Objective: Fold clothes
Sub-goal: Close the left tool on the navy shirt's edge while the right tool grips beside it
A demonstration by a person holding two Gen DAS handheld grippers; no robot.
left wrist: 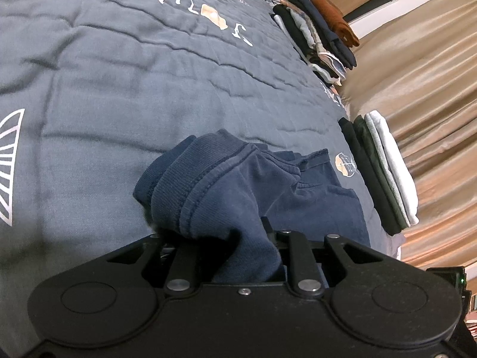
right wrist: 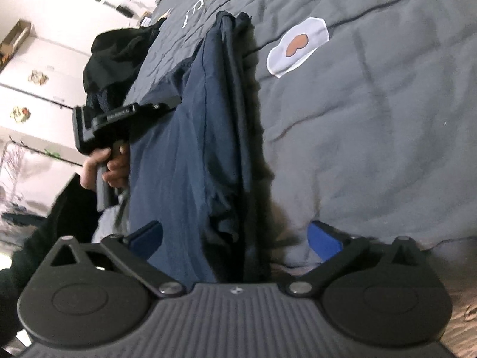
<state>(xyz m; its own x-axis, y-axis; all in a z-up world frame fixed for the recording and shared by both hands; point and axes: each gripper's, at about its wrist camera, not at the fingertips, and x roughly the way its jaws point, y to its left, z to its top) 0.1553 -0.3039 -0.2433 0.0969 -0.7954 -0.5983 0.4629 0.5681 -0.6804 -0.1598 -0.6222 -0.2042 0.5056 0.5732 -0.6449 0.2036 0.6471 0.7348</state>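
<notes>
Blue cloth is bunched tight in my left gripper [left wrist: 238, 256], which is clenched on the navy top [left wrist: 226, 185]. My right gripper [right wrist: 235, 238] is wide apart, with the top hanging between its fingers. I think I should close the right one on the edge, then pull both flat over the grey bed cover [left wrist: 134, 83], short of the folded piles [left wrist: 384, 173] at its far edge

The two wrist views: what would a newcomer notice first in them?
First, the navy garment, bunched and clamped in the left gripper above the grey quilt. Next, the folded clothes stacks along the quilt's edge. In the right view, the right gripper is open around the cloth.
</notes>
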